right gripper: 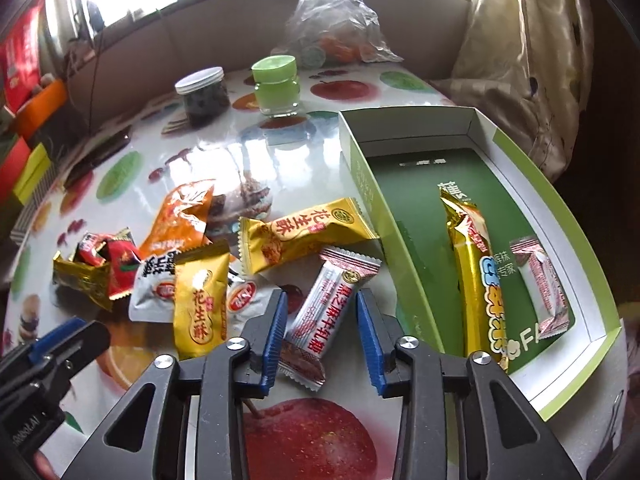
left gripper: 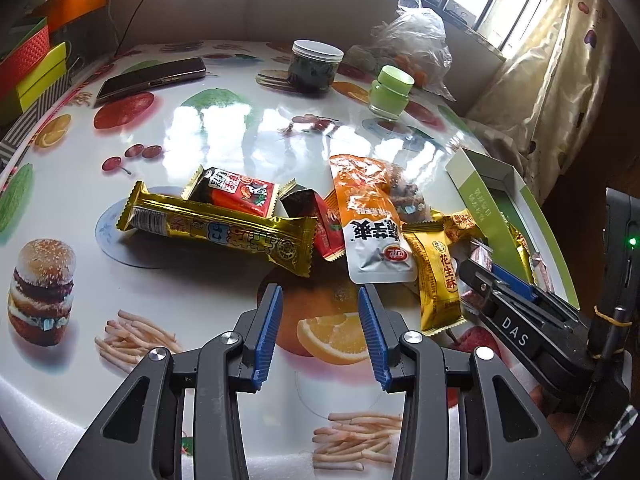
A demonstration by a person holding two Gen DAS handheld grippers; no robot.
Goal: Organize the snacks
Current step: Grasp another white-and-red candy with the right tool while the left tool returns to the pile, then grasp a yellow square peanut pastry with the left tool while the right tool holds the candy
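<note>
The white nougat bar lies on the table beside the green box, between your right gripper's spread fingers. You are picking: close, then lift. Your left gripper is open, empty.

You're working at a glossy table printed with fruit, beside a padded bench back; daylight comes through the barred window and pale curtain.

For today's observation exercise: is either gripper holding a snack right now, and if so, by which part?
Nothing is held. The left gripper is open above the table. The right gripper is open around the white sweet, not yet closed on it.
</note>
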